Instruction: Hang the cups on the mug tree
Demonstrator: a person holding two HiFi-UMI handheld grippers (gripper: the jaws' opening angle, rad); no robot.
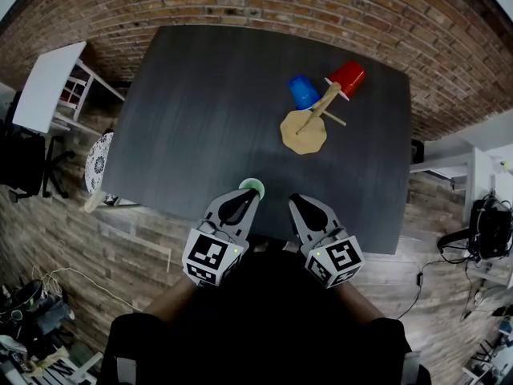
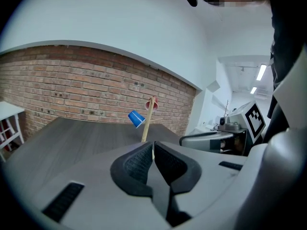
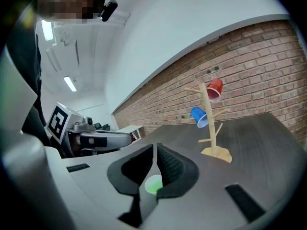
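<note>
On the head view, the blue cup and the red cup hang on the mug tree, far off on the right side of the table. The green cup stands alone at the near edge, just past the tip of the left gripper. The right gripper is next to the left one, a little to the right. So I think two cups are done and the green one is the job now. It is not picked up yet.

In the left gripper view, the two jaws are pressed together with nothing between them. The tree with its two cups shows far ahead.

In the right gripper view, the jaws are closed down to a thin crack and grip nothing. The green cup peeks out low behind them, on the table, not pinched.

Next, I think one gripper must open wide, go down to the green cup, pinch its rim and carry it to a free peg — gently, so the tree does not tip.
</note>
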